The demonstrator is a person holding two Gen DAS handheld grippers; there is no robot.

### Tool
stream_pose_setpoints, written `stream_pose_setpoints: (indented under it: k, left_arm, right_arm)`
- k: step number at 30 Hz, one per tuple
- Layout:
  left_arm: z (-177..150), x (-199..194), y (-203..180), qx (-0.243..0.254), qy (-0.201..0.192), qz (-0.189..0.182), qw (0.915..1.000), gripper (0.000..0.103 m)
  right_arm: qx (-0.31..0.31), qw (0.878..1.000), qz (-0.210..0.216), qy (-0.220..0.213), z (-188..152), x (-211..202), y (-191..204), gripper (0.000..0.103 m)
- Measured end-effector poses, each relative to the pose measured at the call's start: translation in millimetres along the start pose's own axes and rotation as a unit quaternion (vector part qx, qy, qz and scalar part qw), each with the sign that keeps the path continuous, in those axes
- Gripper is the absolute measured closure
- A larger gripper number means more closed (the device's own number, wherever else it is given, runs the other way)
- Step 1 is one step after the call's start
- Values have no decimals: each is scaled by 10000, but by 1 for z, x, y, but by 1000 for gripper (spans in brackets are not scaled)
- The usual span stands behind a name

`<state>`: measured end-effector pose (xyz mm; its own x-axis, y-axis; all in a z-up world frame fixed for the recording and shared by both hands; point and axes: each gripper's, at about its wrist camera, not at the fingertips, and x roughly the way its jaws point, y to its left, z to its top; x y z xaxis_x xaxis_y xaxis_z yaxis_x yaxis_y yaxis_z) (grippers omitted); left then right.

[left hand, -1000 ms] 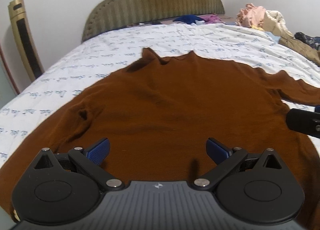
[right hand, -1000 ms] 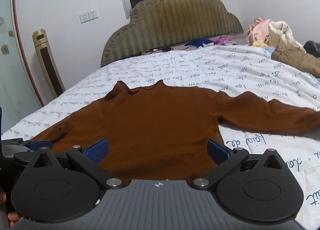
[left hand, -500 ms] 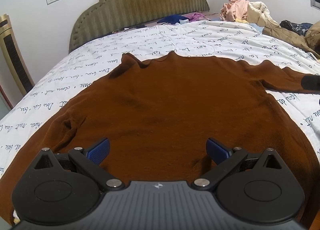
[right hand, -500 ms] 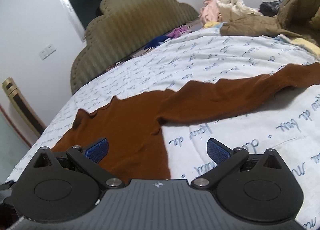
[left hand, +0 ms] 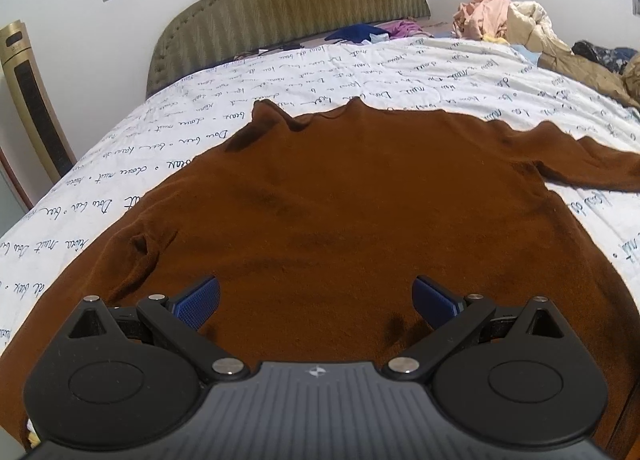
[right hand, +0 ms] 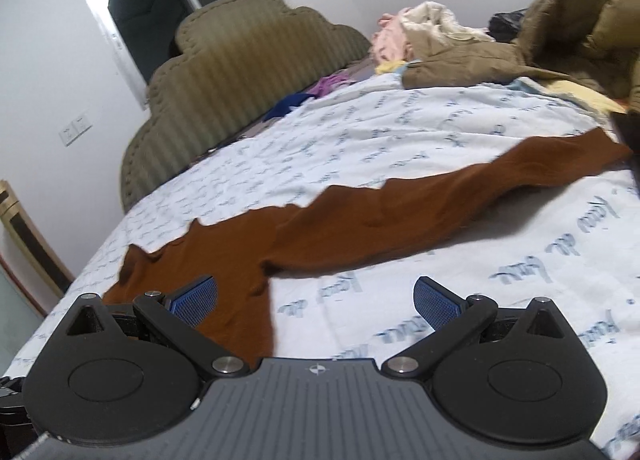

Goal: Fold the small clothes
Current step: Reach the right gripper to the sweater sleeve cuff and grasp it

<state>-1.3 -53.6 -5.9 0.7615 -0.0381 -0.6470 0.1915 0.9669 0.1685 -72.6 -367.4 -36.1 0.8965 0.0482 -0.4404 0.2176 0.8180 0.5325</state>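
Looking along the left gripper, we see its blue pads spread wide apart and empty above the lower body of the brown sweater, which lies flat on the white script-printed bedsheet with its collar toward the padded headboard. Our right gripper is likewise spread and holds nothing, hanging over the garment's side edge, with its long sleeve stretched across the sheet toward a heap of clothes.

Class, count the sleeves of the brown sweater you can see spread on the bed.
2. The left sleeve runs off past the left tool; the right sleeve stretches toward the clothes pile. The left cuff is hidden.
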Motion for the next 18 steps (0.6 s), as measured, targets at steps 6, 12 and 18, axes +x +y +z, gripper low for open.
stream_pose_setpoints:
  k: [6,12,18]
  left_arm:
    - [-2,0,-1,48,21,-14,10000,0]
    - [-2,1,4,-123,97,-130,9998,0]
    - [-4,3,4,-87,158,-169,9997,0]
  right_arm:
    - [357,9985,-389,-163,6,-6,-36,0]
    - [835,9935,-755,-162,11,-3,-86,0]
    - [1153,9884,-928,-338,21,8,-122,0]
